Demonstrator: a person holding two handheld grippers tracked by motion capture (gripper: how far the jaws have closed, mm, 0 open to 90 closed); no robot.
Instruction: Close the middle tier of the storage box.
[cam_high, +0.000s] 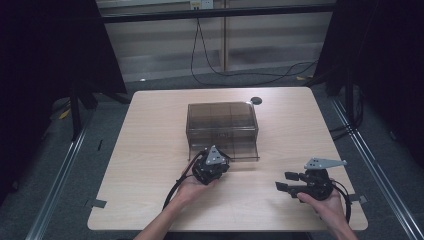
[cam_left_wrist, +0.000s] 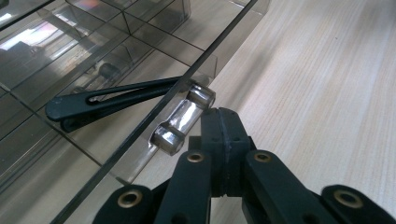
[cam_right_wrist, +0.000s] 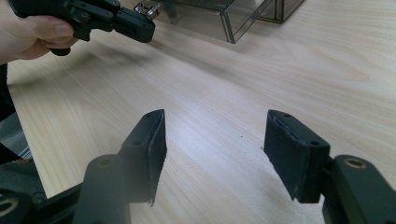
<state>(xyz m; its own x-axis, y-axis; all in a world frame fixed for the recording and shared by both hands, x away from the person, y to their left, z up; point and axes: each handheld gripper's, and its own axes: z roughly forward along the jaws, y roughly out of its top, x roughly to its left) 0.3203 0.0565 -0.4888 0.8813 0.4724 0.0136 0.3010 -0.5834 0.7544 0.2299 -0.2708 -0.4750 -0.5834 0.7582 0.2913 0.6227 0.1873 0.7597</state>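
Note:
A smoky transparent box (cam_high: 222, 122) with inner compartments stands mid-table, its low front part (cam_high: 235, 151) reaching toward me. My left gripper (cam_high: 201, 159) is at that front edge. In the left gripper view its jaws (cam_left_wrist: 224, 119) are shut together with nothing between them, the tips touching the right end of a clear handle (cam_left_wrist: 183, 122). A long black slotted piece (cam_left_wrist: 116, 97) lies behind the clear wall. My right gripper (cam_high: 283, 181) hovers low over the table's near right part, pointing left. It is open (cam_right_wrist: 215, 140), with bare wood between its pads.
The light wooden table (cam_high: 150, 150) has a small black round disc (cam_high: 256, 100) behind the box. Black cables (cam_high: 215, 70) run over the floor beyond the far edge. The left hand and its gripper (cam_right_wrist: 126, 23) show top left in the right gripper view.

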